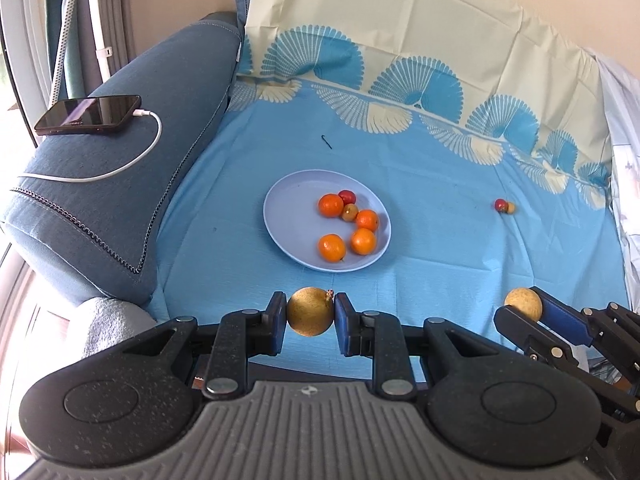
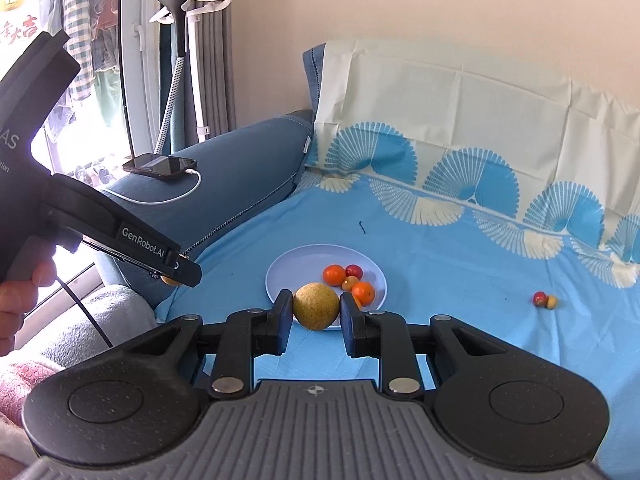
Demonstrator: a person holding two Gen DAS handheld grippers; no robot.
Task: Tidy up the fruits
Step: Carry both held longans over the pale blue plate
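Observation:
My left gripper [image 1: 310,316] is shut on a round yellow-brown fruit [image 1: 310,312], held just short of the plate's near rim. My right gripper [image 2: 316,307] is shut on a second yellow-brown fruit [image 2: 316,306], which hides the plate's near rim in the right wrist view. That second fruit [image 1: 522,304] and the right gripper [image 1: 524,307] also show at the lower right of the left wrist view. The pale blue plate [image 1: 288,216] [image 2: 284,276] on the blue cloth holds several oranges [image 1: 331,205] [image 2: 334,275], a red fruit [image 1: 347,197] and a small brownish fruit [image 1: 350,212].
A small red fruit [image 1: 500,204] [image 2: 539,298] and a small yellow fruit [image 1: 511,208] [image 2: 552,301] lie together on the cloth right of the plate. A phone [image 1: 88,114] on a charging cable rests on the blue sofa arm [image 1: 120,184] at left. A hand [image 2: 20,300] holds the left gripper's handle.

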